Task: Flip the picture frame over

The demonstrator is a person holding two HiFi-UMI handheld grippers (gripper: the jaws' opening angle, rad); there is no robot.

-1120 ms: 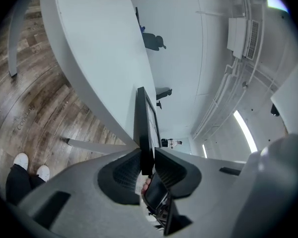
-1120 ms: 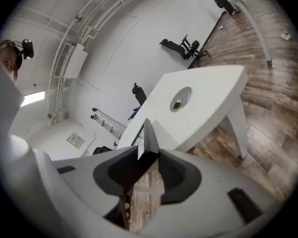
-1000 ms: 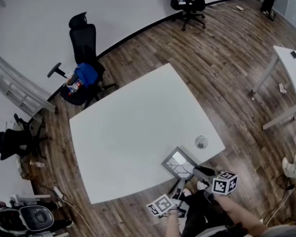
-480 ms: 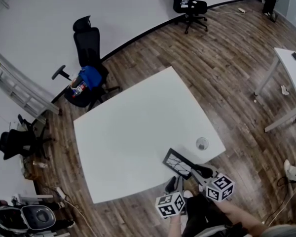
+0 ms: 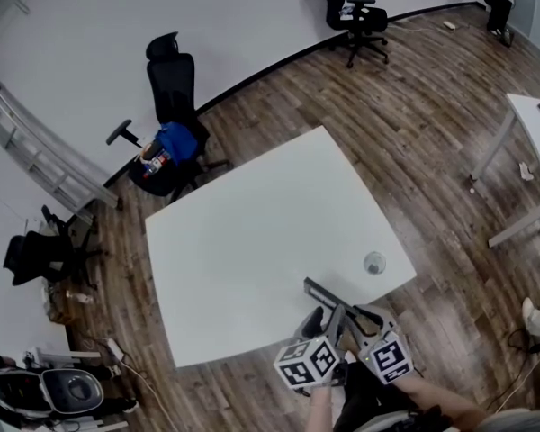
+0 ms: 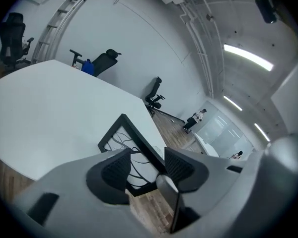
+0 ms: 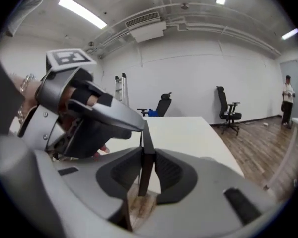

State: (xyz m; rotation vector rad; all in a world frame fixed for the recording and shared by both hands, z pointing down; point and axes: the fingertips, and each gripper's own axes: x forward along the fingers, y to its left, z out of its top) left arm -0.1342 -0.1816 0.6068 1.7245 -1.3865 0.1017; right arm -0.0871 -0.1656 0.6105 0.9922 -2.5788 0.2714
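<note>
The black picture frame (image 5: 328,299) stands tilted on edge over the near corner of the white table (image 5: 252,232). My right gripper (image 5: 360,319) is shut on its near edge. In the right gripper view the frame (image 7: 146,150) shows edge-on, squeezed between both pads; those jaws have just been closing on it. My left gripper (image 5: 317,324) sits beside the frame's left side. Its jaws (image 6: 146,165) have just been opening and stand wide. The frame (image 6: 120,138), with dark branching lines on its face, lies between them, neither pad pressing on it. The left gripper (image 7: 89,113) also fills the left of the right gripper view.
A small round grey object (image 5: 373,262) lies on the table near the frame. A black office chair (image 5: 173,88) with a blue item stands beyond the table. A ladder (image 5: 36,151) leans at left. A second chair (image 5: 360,12) and another white table (image 5: 535,124) are farther off.
The frame went from lying flat at the table's near corner to standing on edge. Both grippers rose and rolled. The left jaws spread apart.
</note>
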